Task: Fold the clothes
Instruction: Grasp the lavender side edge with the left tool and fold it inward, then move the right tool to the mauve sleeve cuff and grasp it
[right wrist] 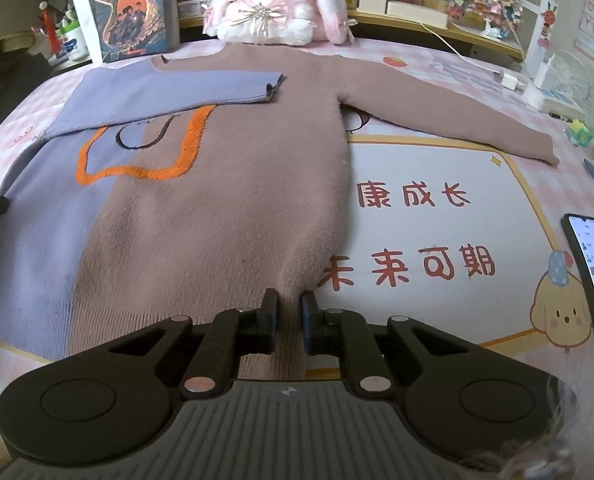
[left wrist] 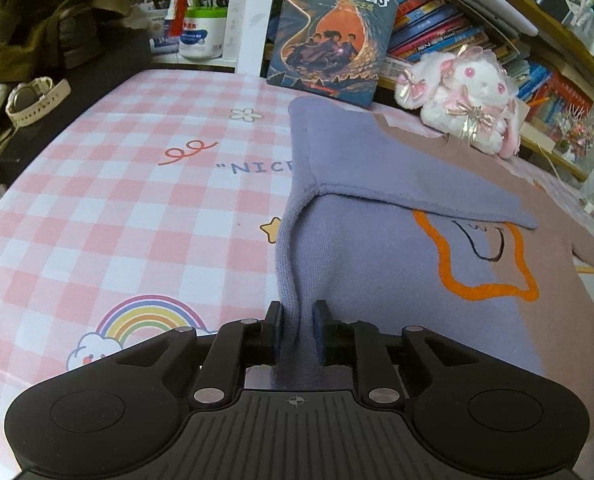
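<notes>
Left wrist view: left gripper is clamped on the sweater hem's lilac edge. Right gripper straddles the brown hem, jaws apart. The sweater lies mid-tabletop; uneven lifting risks dislodging the folded sleeve.

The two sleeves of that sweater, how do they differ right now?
The purple sleeve is folded across the chest, over the top of the orange star outline; the brown sleeve lies stretched out over the cloth. The purple one points inward, the brown one away from the body. Both lie flat, and neither is held.
</notes>
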`<state>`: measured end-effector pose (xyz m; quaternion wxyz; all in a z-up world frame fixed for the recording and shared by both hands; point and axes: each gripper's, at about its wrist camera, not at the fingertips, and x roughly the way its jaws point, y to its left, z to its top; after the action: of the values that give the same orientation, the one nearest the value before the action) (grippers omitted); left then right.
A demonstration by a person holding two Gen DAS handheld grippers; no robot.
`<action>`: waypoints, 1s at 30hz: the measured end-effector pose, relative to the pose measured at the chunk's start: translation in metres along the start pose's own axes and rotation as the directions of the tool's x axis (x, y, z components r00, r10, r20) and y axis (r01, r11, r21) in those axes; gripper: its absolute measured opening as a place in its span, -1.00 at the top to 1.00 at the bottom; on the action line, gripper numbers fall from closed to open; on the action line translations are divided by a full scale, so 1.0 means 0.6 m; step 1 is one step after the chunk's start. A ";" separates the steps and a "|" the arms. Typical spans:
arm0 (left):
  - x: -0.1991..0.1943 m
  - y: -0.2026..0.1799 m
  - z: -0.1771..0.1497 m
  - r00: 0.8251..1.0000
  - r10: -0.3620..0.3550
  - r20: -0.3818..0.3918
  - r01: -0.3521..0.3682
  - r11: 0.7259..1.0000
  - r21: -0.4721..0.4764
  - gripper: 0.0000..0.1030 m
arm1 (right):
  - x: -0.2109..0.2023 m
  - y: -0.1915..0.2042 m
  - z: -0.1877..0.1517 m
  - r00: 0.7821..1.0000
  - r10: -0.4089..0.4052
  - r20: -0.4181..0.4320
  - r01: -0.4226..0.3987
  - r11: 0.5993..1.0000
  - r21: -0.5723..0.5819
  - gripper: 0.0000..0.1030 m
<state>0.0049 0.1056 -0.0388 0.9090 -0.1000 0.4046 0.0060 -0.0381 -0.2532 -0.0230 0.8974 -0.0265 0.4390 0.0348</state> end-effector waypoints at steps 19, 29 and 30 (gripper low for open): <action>-0.075 -0.113 -0.038 0.979 -0.002 0.205 -0.025 0.991 0.133 -0.49 | -0.062 -0.002 0.003 0.986 -0.100 0.134 0.095 0.994 0.048 -0.22; -0.068 -0.135 -0.043 0.981 0.037 0.192 -0.058 0.993 0.103 -0.49 | -0.058 -0.055 0.007 0.983 -0.126 0.132 0.111 0.987 0.120 -0.22; -0.068 -0.138 -0.042 0.980 0.051 0.193 -0.071 0.993 0.094 -0.49 | -0.055 -0.063 0.011 0.983 -0.123 0.134 0.106 0.986 0.127 -0.22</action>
<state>-0.0334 0.0226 -0.0109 0.9468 -0.0406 0.3185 0.0231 -0.0498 -0.2913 0.0080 0.9268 0.0043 0.3731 -0.0416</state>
